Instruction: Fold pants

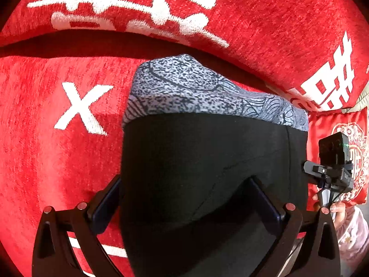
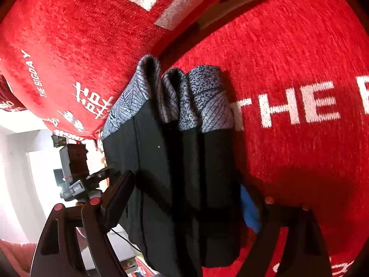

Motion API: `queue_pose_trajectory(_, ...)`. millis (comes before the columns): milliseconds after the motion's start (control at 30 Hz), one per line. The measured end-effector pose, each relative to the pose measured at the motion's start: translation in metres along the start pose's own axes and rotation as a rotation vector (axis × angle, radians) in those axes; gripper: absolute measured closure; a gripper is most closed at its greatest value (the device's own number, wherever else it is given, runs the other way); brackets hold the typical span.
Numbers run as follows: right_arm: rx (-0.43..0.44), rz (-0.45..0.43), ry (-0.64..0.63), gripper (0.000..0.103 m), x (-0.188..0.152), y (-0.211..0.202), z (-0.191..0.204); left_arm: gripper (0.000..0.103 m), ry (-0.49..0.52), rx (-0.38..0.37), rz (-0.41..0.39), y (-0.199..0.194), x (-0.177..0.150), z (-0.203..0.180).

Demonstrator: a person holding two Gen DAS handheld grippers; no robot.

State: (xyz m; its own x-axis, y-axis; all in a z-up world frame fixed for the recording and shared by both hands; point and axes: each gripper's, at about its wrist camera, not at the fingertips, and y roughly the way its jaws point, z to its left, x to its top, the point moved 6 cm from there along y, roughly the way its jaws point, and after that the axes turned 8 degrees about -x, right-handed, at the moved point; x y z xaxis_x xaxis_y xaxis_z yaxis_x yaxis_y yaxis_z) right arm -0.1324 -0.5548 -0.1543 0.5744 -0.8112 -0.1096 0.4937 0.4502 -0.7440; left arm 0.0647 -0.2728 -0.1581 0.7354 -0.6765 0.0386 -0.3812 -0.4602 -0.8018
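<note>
A: Item one, far left: red cover [image 1: 34, 152] with white lettering, spread over the seat. Condition?

B: Flat, plush, bare on that side. Next item: left gripper [image 1: 186, 198]. Its two fingers stand on either side of the black cloth, so it looks clamped on the pants [image 1: 198, 161], though the left finger is half hidden behind the fabric.

A: Item, the pants themselves.

B: Black body, grey patterned band [image 1: 203, 92] at the far end, lying on the red cover with the band close to the red cushion [image 1: 276, 34] behind. In the left wrist view they read as one smooth panel. In the right wrist view the bundle shows several stacked layers, band ends [image 2: 184, 97] side by side.

A: Item, far right.

B: Right gripper [image 2: 184, 198], fingers astride the stacked layers, apparently closed on the bundle; its blue pad [image 2: 250, 210] shows at the right edge. The hand [image 1: 337, 212] holding it appears in the left wrist view, near a small red pillow [image 1: 336, 124].

A: Hazards, as assessed?

B: Judgement only. The layers are thick and probably slippery; a grip catching only the outer plies would let the inner ones sag and undo the fold. If the two grippers move unevenly, the band ends may splay. The plush cover could drag the lowest layer as the bundle travels.
</note>
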Motion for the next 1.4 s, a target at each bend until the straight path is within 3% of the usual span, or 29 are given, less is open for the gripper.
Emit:
queue_pose_trajectory(500,-0.009,-0.002,0.017,0.017,-0.003,0.004,0.004,0.000,-0.029,0.016,-0.011,0.013,0.002,-0.013)
queue_pose_trajectory(567,-0.027,0.000,0.006,0.020,-0.004,0.006,0.007,0.006,-0.005,0.010,-0.017,0.012,0.001,-0.016)
queue_pose_trajectory(700,-0.025,-0.008,-0.005,0.044,-0.008,0.003,0.008,0.021,0.036,0.008,-0.045,0.007,0.001,-0.028)
queue_pose_trajectory(867,0.016,-0.029,-0.004,0.060,-0.011,-0.009,0.017,0.038,0.060,0.008,-0.074,-0.013,-0.003,-0.038)
queue_pose_trajectory(1400,0.119,0.014,-0.017,0.062,-0.056,-0.032,0.052,0.039,0.095,0.004,-0.106,-0.069,-0.059,-0.071)
